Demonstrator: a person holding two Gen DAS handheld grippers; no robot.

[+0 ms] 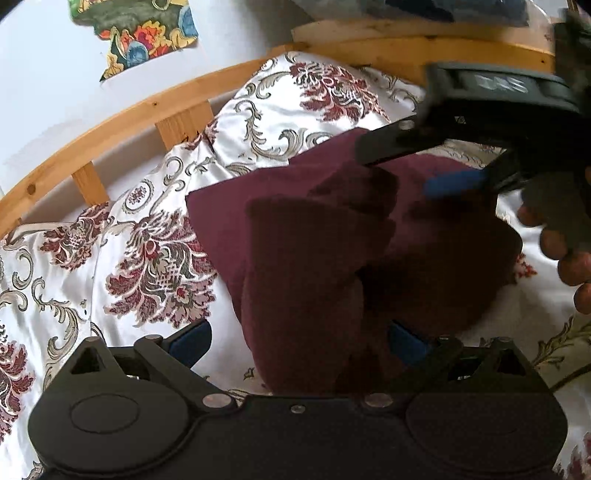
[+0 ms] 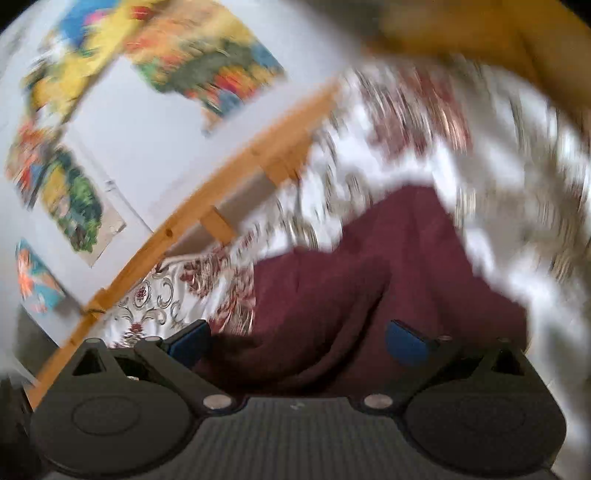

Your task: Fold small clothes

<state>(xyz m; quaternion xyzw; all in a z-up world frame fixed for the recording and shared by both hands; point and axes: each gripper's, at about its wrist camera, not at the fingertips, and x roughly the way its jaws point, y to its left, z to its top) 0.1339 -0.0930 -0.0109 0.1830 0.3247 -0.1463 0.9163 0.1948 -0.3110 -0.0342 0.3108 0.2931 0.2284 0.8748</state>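
A dark maroon garment (image 1: 306,258) lies partly folded and rumpled on a white bedspread with a red and grey floral pattern (image 1: 147,258). My left gripper (image 1: 299,341) is open, its blue-padded fingers (image 1: 190,341) wide apart on either side of the garment's near edge. My right gripper (image 1: 406,166) comes in from the upper right over the garment's far part, its fingers apart. In the right wrist view, blurred by motion, the right gripper (image 2: 299,341) is open with the maroon garment (image 2: 369,277) lying between and beyond its fingers.
A wooden bed frame with slats (image 1: 129,118) runs along the far edge of the bed. A white wall with colourful pictures (image 1: 140,33) stands behind it. A person's hand (image 1: 565,254) holds the right gripper at the right edge.
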